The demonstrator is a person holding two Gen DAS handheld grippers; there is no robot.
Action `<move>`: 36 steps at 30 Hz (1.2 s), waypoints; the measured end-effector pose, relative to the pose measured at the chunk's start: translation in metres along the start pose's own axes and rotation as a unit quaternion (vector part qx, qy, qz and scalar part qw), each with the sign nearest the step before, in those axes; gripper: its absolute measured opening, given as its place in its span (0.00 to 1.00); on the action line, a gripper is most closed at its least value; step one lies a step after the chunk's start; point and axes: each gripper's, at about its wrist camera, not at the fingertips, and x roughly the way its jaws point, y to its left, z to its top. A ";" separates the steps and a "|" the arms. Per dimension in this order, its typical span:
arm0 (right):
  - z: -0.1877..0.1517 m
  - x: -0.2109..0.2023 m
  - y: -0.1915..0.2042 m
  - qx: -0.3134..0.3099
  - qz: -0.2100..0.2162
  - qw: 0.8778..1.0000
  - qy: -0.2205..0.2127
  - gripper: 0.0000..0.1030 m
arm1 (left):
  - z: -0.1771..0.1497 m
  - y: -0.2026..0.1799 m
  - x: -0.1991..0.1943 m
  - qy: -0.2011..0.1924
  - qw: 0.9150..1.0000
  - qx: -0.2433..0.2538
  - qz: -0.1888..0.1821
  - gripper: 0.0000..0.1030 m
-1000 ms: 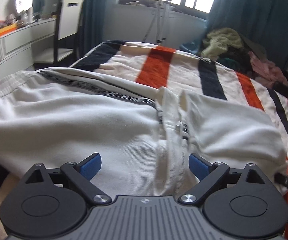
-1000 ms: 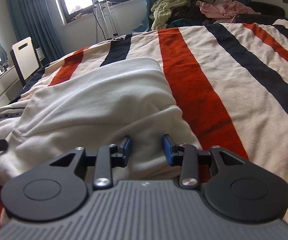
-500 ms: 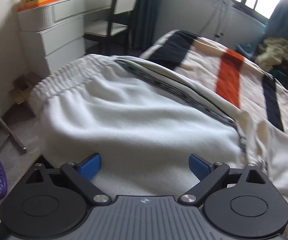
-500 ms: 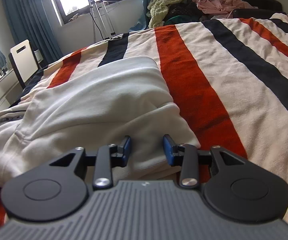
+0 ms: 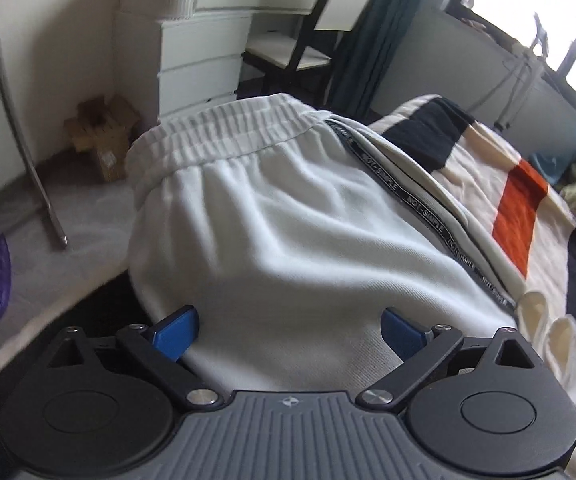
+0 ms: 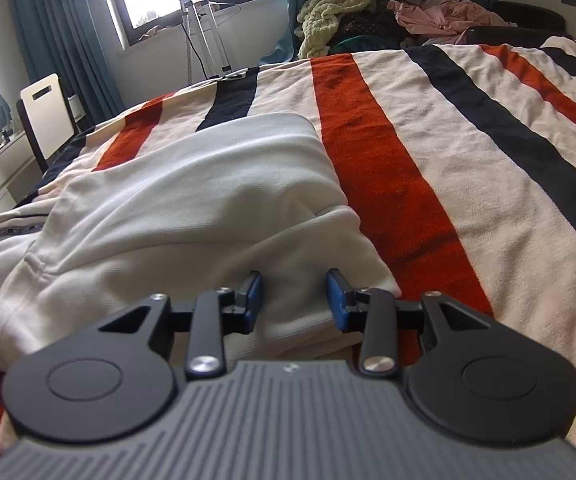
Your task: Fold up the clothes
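Striped blanket (image 6: 468, 168) covers the bed beside white drawers (image 5: 199, 60).

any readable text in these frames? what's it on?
"NOT-SIMPLE", repeated along the black tape down the side seam of the white trousers.
The tape's far end in the right wrist view: too small to read.
Dresser clutter: blurred, unreadable.

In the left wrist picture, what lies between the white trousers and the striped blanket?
A black printed tape beside a cream band runs along the white trousers, bordering the striped blanket.
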 end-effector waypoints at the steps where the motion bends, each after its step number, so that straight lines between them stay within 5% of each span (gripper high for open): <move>1: 0.000 0.000 0.000 -0.001 -0.001 1.000 0.000 0.38 | -0.003 0.006 -0.004 0.002 1.000 -0.022 -0.007 0.96; 7: -0.001 -0.002 -0.001 0.001 -0.003 1.000 0.000 0.38 | -0.014 0.027 -0.019 0.023 0.995 -0.097 -0.021 0.96; 20: -0.002 -0.002 0.003 -0.007 -0.012 1.000 0.001 0.38 | -0.010 0.042 -0.001 0.034 0.984 -0.165 -0.064 0.95; 24: -0.003 -0.002 0.003 -0.008 -0.014 1.000 0.001 0.38 | -0.009 0.055 -0.011 -0.004 0.964 -0.221 -0.148 0.81; 28: -0.003 -0.002 0.005 -0.009 -0.017 1.000 0.000 0.38 | -0.014 0.063 -0.027 -0.039 0.940 -0.250 -0.229 0.80; 33: -0.004 -0.003 0.009 -0.016 -0.023 1.000 -0.001 0.39 | -0.013 0.057 -0.023 -0.027 0.949 -0.231 -0.212 0.71; 36: -0.005 -0.003 0.011 -0.020 -0.026 0.999 -0.002 0.39 | -0.012 0.064 -0.008 0.005 0.945 -0.259 -0.200 0.71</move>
